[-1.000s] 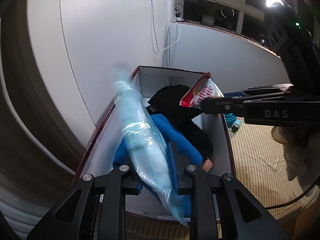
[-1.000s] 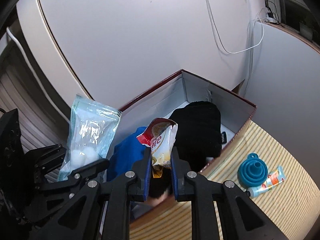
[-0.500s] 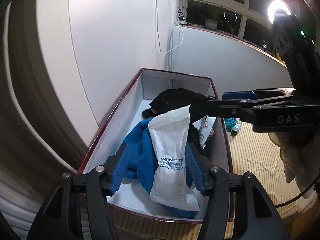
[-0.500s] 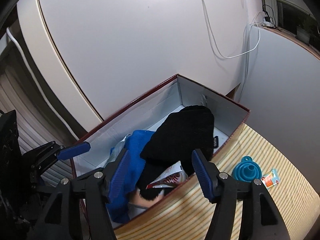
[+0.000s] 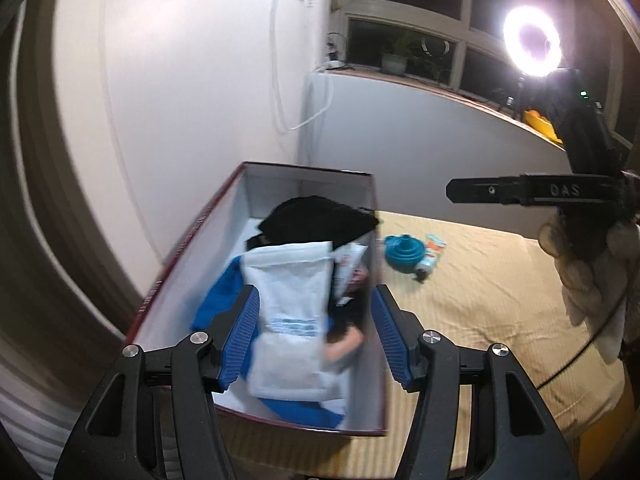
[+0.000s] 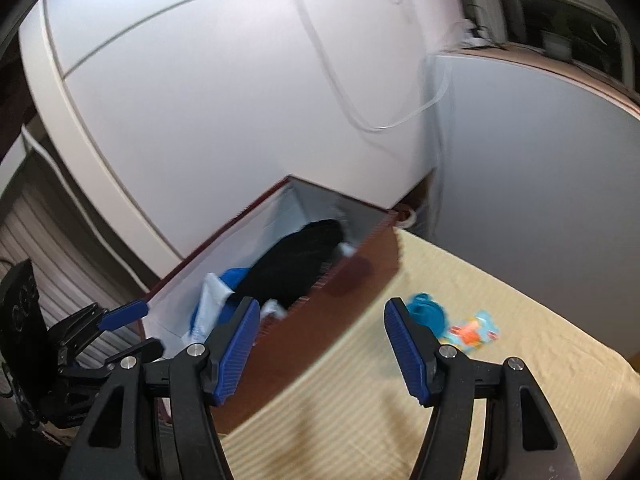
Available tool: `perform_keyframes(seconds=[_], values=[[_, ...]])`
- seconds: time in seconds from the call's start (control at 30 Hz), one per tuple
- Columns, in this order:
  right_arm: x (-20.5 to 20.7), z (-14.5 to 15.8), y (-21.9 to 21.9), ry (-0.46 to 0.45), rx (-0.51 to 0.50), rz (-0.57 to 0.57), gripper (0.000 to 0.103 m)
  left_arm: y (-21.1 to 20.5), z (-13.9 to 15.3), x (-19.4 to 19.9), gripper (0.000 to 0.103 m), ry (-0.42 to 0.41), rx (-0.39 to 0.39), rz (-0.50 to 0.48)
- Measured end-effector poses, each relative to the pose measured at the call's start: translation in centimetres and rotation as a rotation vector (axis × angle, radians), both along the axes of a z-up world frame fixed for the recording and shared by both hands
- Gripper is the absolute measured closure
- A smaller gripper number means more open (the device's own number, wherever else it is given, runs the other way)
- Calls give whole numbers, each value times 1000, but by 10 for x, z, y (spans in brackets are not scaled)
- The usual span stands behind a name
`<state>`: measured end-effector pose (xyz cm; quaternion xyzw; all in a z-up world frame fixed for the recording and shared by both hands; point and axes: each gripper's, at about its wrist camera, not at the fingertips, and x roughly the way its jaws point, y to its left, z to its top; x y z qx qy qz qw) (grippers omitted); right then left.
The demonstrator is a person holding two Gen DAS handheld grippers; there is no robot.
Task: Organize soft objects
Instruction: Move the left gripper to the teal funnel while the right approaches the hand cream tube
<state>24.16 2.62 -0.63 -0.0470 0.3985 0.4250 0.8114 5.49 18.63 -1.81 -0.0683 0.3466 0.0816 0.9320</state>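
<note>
Standing with jaws apart and empty, the left gripper [image 5: 314, 334] and right gripper [image 6: 318, 346] are best drawn clear gently, so the white pouch [image 5: 290, 304] is left undisturbed in the box [image 5: 192, 236].

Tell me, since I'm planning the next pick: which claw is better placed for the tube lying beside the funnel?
Right, probably. The right claw is open and empty, with the tube and blue funnel just past its fingertips. The left claw, also open, hangs over the box.

Pouch [image 5: 292, 308] in box [image 5: 184, 240]; funnel [image 5: 402, 252] right.
</note>
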Motion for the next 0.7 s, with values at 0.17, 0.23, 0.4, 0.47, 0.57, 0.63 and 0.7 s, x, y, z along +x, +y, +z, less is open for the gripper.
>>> perform_keyframes(seconds=[0.17,0.23,0.4,0.47,0.57,0.63,0.7], values=[[16,-6,-44,35,31,-73,42,-25,4,9,46,-8,2,-60],[23,-11,-62,46,38,-106,42,-34,5,13,46,-11,-2,-81],[41,-26,-85,100,45,-142,61,-58,1,17,46,-14,-21,-126],[50,-32,-90,131,42,-144,72,-69,-3,17,46,-14,-37,-143],[60,-42,-93,162,46,-152,79,-90,-12,19,50,-18,-17,-169],[67,-48,-93,178,49,-152,81,-102,-17,24,60,-7,-11,-187],[70,-54,-90,189,48,-152,82,-111,-22,35,66,19,-37,-215]])
